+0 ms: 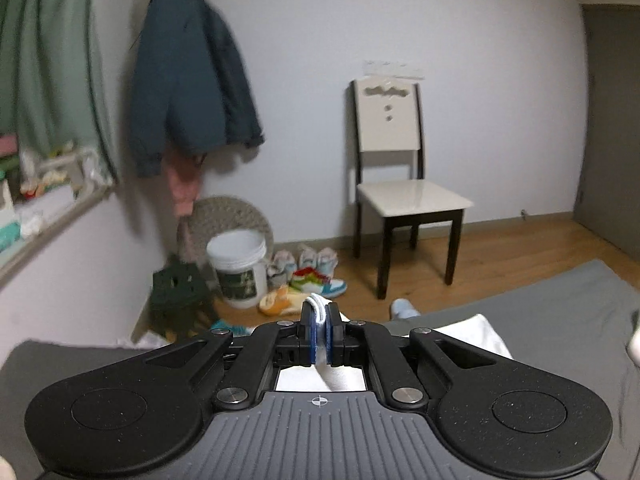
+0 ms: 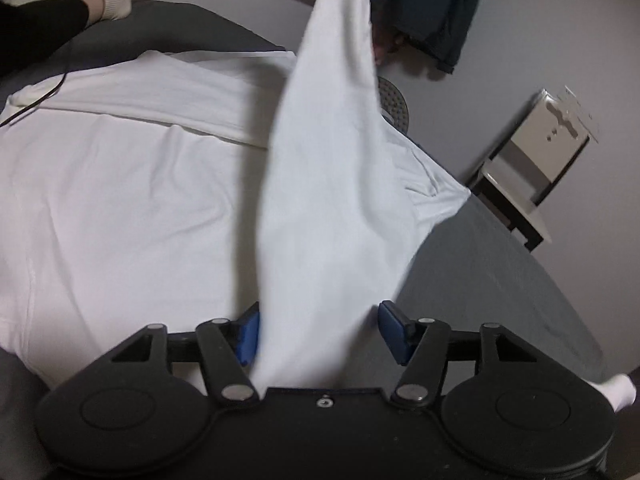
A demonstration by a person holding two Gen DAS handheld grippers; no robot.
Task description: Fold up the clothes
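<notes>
One white garment [image 2: 120, 184] lies spread on the grey mattress [image 2: 500, 272], its lifted strip running lengthwise from near centre up toward far right. Left gripper [image 1: 319, 334] is clenched on a fold of that cloth (blue pads pinched tight). Right gripper [image 2: 320, 334] is released, jaws wide, the strip draped between them.

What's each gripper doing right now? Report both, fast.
Left gripper: shut on a fold of the white garment.
Right gripper: open; the raised white cloth hangs between its blue pads, not clamped.
</notes>
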